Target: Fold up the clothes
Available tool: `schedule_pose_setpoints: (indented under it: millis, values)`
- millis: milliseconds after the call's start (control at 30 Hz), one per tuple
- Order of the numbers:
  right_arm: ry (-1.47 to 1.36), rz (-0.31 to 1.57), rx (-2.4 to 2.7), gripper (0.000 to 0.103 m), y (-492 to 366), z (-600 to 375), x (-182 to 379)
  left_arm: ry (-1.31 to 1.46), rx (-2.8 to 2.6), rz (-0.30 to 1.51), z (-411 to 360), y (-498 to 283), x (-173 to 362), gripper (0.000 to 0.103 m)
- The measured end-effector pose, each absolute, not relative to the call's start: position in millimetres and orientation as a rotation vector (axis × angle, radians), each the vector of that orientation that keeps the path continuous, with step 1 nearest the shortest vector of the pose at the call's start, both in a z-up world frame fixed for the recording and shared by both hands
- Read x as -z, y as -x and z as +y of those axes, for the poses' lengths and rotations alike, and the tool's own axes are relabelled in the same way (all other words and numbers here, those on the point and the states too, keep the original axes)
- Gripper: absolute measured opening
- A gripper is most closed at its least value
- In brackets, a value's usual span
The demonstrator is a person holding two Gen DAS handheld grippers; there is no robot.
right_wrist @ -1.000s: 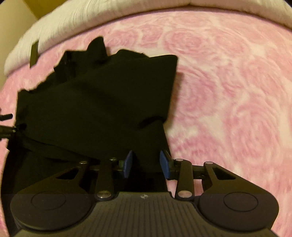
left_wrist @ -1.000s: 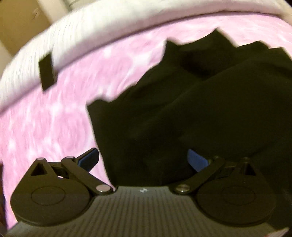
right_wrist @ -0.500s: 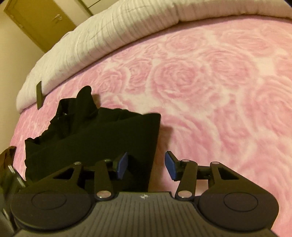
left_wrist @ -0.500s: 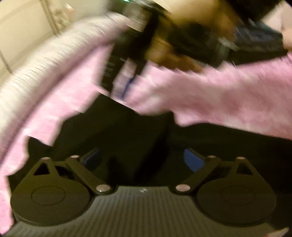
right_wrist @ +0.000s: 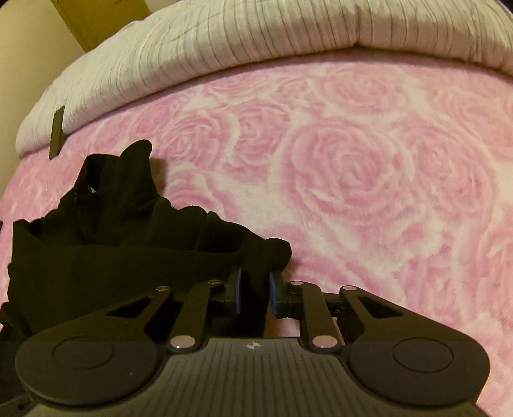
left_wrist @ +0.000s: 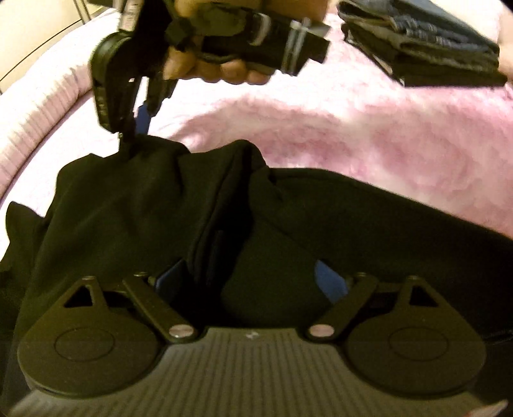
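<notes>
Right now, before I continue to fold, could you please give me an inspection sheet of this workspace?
Surface: pink rose blanket, soft and uneven.
Job's things: black garment, crumpled.
Clutter: folded dark clothes, stacked aside.
Grippers: right gripper, jaws have just been closing, now on the garment's edge; left gripper, jaws wide, just narrowed slightly, fabric between, not pinched.
Cables: nothing seen.
Surroundings: white ribbed quilt, brown door.
</notes>
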State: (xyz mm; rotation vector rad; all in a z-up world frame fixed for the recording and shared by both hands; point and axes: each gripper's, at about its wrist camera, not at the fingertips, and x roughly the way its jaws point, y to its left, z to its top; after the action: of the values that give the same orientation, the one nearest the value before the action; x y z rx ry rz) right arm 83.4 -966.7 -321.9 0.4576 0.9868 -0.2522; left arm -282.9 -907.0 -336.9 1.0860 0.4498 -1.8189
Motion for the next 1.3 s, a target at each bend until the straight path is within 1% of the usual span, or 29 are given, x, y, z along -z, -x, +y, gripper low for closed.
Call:
schedule_pose_setpoints:
  millis: [133,200,333,433,633,867,1033,1067,1300]
  values:
    - [-0.426,0.975,0.262,0.031,-72.5,-963.7,306.0,-1.031,1.712,0.498,-902.0,260.8,321.9,0.087]
    - [-0.417,0.973,0.281,0.032,-65.6,-961.7,296.4,-1.007,1.626,0.534,-900.0,244.4,315.9,0.089]
    - [-0.456,0.963,0.295,0.037,-39.5,-949.9,282.8,-1.026,1.460,0.611,-899.7,212.6,317.4,0.089]
    - [-0.483,0.991,0.268,0.037,-21.6,-930.4,287.0,-1.037,1.397,0.655,-901.1,196.7,325.6,0.089]
    - [-0.541,1.106,0.248,0.037,3.6,-902.0,315.8,-1.038,1.334,0.719,-896.7,176.2,336.9,0.090]
    - [-0.508,1.154,0.279,0.037,16.8,-888.2,299.2,-1.002,1.313,0.701,-876.5,157.1,322.6,0.092]
    - [-0.509,1.100,0.292,0.037,11.4,-879.0,278.6,-0.953,1.240,0.689,-859.6,128.1,311.2,0.094]
    - [-0.512,1.099,0.291,0.038,8.4,-877.5,278.9,-0.948,1.225,0.697,-857.0,122.0,311.9,0.094]
    - [-0.498,1.176,0.335,0.037,0.1,-867.2,301.3,-0.939,1.157,0.839,-843.7,86.4,336.6,0.094]
